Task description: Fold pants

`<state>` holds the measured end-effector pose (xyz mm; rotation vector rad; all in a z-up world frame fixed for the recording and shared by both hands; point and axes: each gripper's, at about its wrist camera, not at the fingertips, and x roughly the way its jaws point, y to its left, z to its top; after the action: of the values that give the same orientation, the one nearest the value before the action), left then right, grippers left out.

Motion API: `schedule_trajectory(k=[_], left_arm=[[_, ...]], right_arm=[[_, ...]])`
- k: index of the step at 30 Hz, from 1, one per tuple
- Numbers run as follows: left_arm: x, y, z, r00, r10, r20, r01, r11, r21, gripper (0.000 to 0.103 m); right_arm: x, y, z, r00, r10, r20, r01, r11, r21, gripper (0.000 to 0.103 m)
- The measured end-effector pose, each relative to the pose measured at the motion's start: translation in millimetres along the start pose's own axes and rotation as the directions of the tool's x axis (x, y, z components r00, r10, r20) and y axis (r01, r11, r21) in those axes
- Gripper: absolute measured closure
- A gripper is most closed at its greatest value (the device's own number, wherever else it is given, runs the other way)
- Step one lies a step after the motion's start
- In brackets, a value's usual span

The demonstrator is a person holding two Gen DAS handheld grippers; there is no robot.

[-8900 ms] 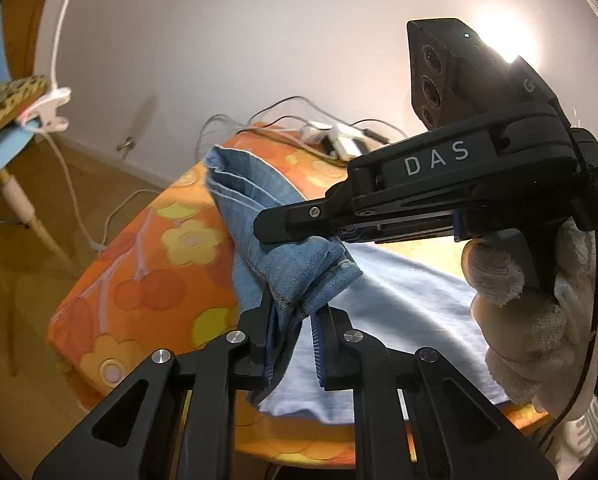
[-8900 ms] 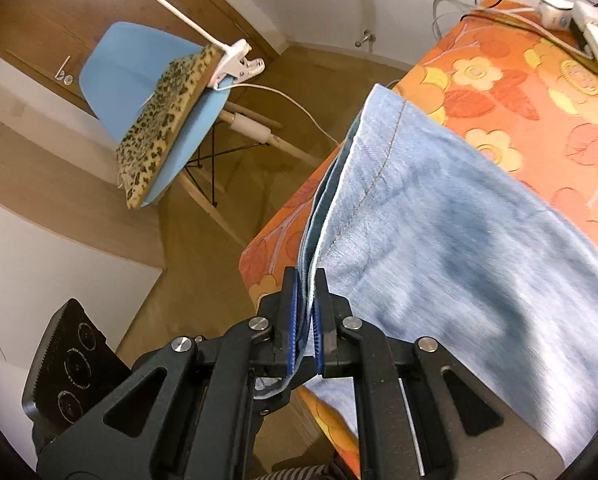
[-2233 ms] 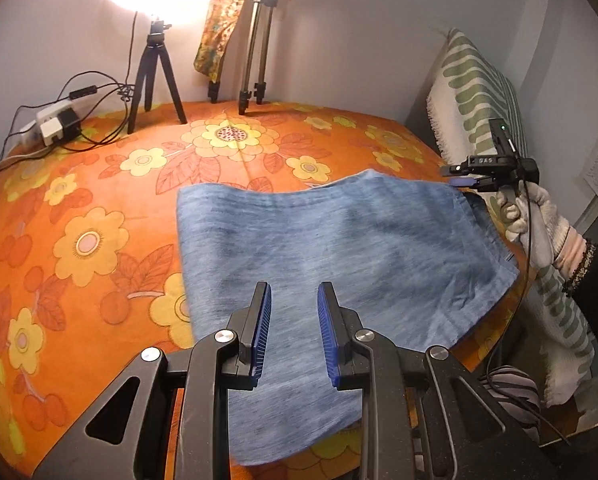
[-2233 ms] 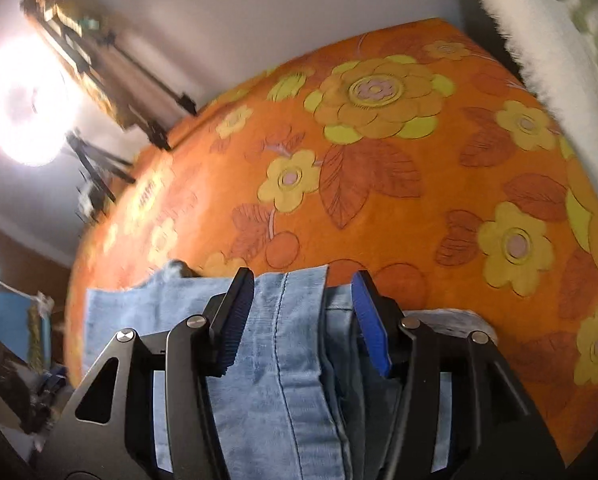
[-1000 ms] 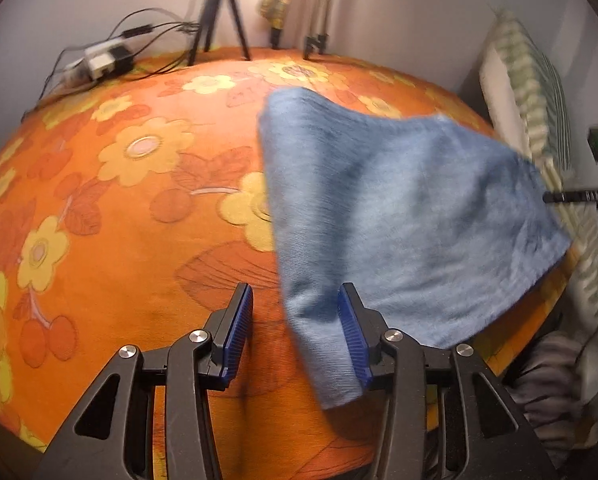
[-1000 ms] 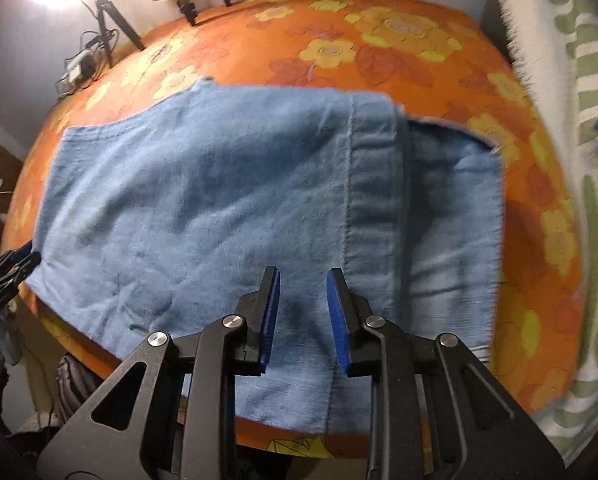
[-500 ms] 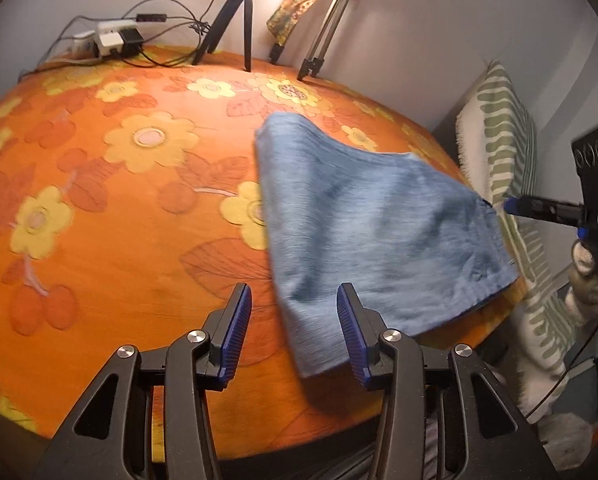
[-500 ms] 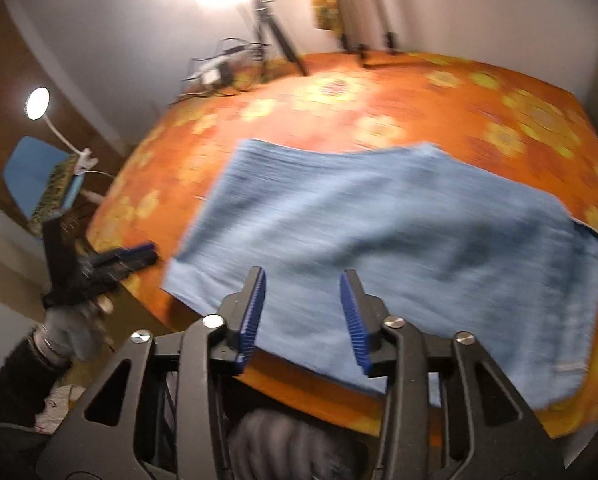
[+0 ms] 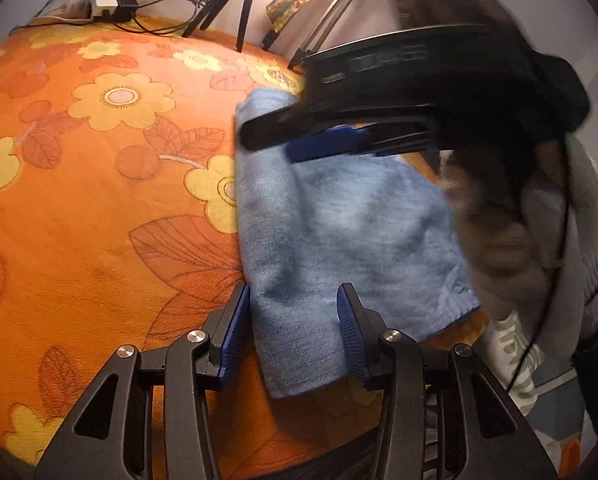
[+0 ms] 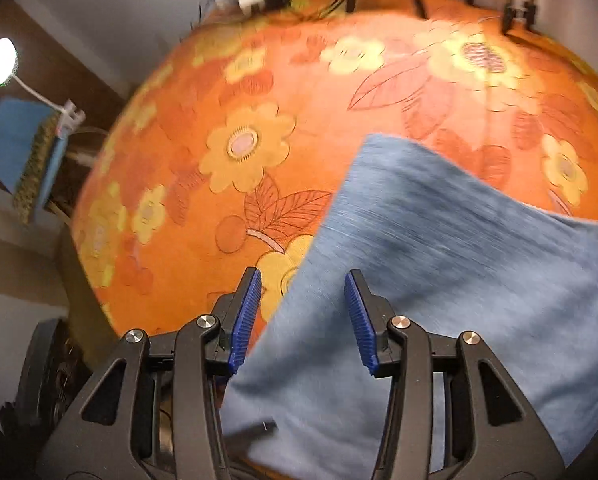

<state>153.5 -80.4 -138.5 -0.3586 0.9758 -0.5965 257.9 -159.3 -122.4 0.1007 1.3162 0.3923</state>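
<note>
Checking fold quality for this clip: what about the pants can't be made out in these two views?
- Left wrist view: far right part of the pants hidden behind the right gripper and gloved hand.
- Right wrist view: pants motion-blurred and cut off by the right edge.
- Waistband, layers: not visible in either.

Light-blue denim pants [image 9: 339, 232], folded into a flat rectangle on the orange floral cloth [image 9: 99, 208]
</note>
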Motion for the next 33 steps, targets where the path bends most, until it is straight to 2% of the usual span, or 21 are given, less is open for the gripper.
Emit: schedule_trajectory(k=[5,10,12,14,18,20,21,22,27,33], left_arm=[[-2,4,-1,0.999,-0.044,0.01,0.044,0.998,-0.042,0.06],[-4,-3,-3,0.998,-0.049,0.031,0.05,0.998,-0.026,0.062],[-8,-6,-6,0.998,-0.04,0.046,0.04,0.999,-0.003,0.066],[-10,-11,-6,0.998,-0.022,0.059,0.021,1.0,0.014,0.08],[-16,-18,-6,0.995,-0.027,0.094,0.026,1.0,0.014,0.086],[-17,-22,-5,0.995,-0.023,0.102,0.021,0.999,0.024,0.086],[-18,-23,-5,0.994,-0.024,0.107,0.022,0.999,0.026,0.086],[-18,-25,-5,0.993,-0.025,0.112,0.021,0.999,0.029,0.087],[-22,-36,-4,0.992,-0.035,0.12,0.028,0.998,0.061,0.088],[-26,-59,0,0.989,-0.066,0.13,0.05,0.992,0.119,0.09]], right_arm=[[31,15,14,0.991,-0.108,-0.084,0.104,0.993,-0.049,0.058],[45,33,15,0.966,-0.228,-0.123,0.214,0.97,-0.117,0.055],[48,37,14,0.956,-0.261,-0.13,0.243,0.96,-0.136,0.055],[49,41,13,0.948,-0.287,-0.139,0.266,0.952,-0.153,0.055],[49,46,13,0.936,-0.315,-0.156,0.289,0.942,-0.171,0.055],[51,47,12,0.931,-0.328,-0.158,0.299,0.937,-0.181,0.062],[54,50,14,0.928,-0.338,-0.158,0.309,0.933,-0.184,0.072],[53,48,13,0.923,-0.353,-0.153,0.325,0.928,-0.182,0.077],[37,30,11,0.949,-0.291,-0.122,0.275,0.953,-0.126,0.091],[-5,5,-1,0.987,-0.162,-0.003,0.162,0.987,-0.006,0.095]])
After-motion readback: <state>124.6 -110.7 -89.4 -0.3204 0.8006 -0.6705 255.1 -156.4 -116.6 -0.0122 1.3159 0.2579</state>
